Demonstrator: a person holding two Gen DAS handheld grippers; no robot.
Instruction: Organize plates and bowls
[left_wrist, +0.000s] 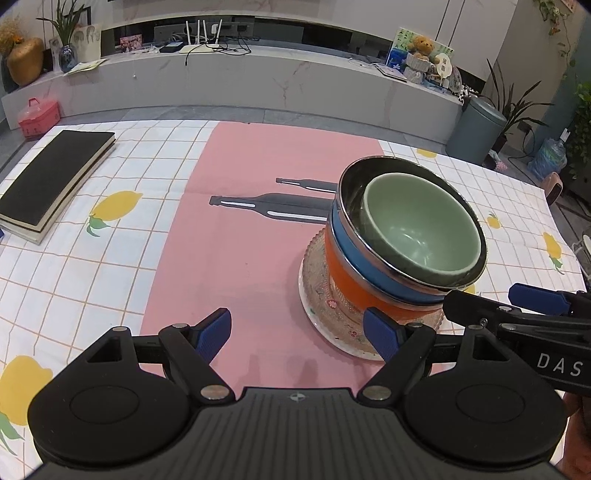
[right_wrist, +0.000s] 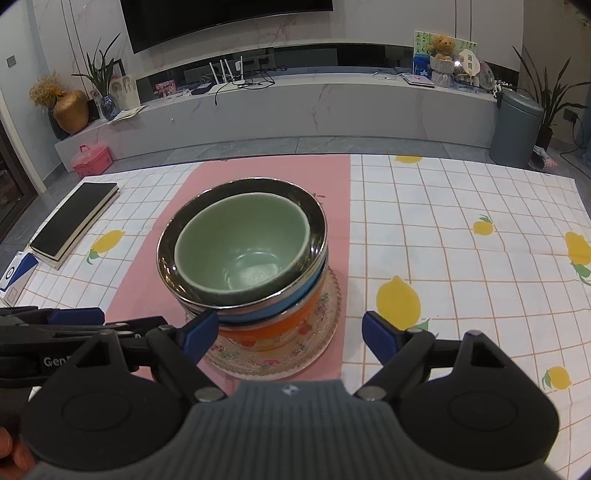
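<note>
A stack of dishes stands on the pink mat. A green bowl sits tilted inside a steel-rimmed blue bowl, on an orange bowl, on a glass patterned plate over a white plate. My left gripper is open and empty, in front of and left of the stack. My right gripper is open and empty, its fingers either side of the plate's near edge. The right gripper also shows in the left wrist view.
A black book lies at the table's left on the lemon-print cloth. A blue-white card lies beside it. Two bottle shapes are printed on the mat. A TV bench and a grey bin stand beyond.
</note>
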